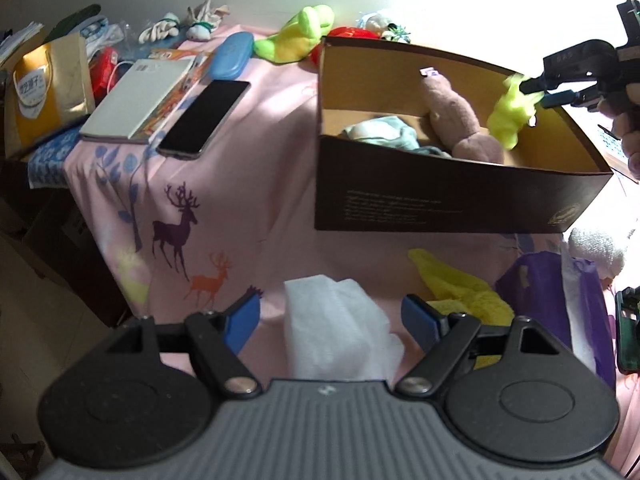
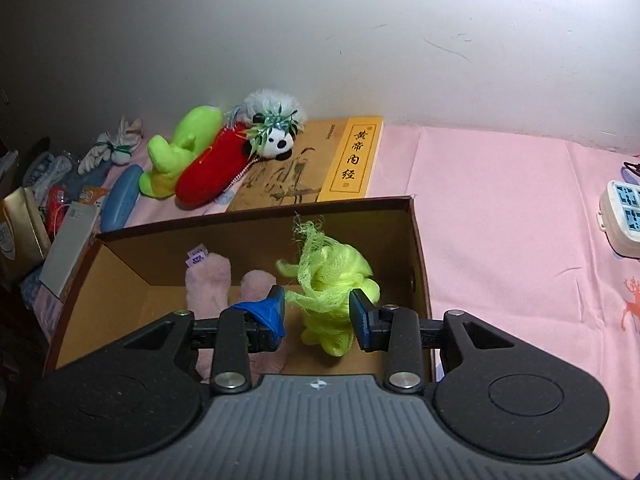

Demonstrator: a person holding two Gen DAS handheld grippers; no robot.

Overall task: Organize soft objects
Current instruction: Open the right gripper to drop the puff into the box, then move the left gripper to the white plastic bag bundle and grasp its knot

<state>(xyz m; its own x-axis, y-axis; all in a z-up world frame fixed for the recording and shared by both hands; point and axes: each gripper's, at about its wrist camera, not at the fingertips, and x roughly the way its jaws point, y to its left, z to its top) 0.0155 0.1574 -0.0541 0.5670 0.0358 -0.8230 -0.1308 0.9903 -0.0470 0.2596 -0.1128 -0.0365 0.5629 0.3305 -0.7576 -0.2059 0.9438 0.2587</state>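
A brown cardboard box (image 1: 460, 204) stands on the pink cloth. A pink plush (image 1: 456, 116) and a pale blue cloth (image 1: 384, 132) lie inside it. My right gripper (image 2: 318, 304) is shut on a lime-green mesh pouf (image 2: 336, 276) and holds it over the right part of the box (image 2: 256, 216), beside the pink plush (image 2: 208, 280). In the left wrist view, that gripper (image 1: 540, 90) and the pouf (image 1: 512, 116) hang above the box's far right corner. My left gripper (image 1: 332, 312) is open over a white soft wad (image 1: 336, 332); its pads do not touch it.
A yellow towel (image 1: 460, 292), a purple bag (image 1: 552, 292) and a white knit bundle (image 1: 596, 248) lie in front of the box. Behind it are a green plush (image 2: 180, 148), red plush (image 2: 212, 172), panda (image 2: 276, 142) and book (image 2: 320, 168). A phone (image 1: 204, 120) and notebook (image 1: 136, 100) lie on the left, a power strip (image 2: 622, 216) on the right.
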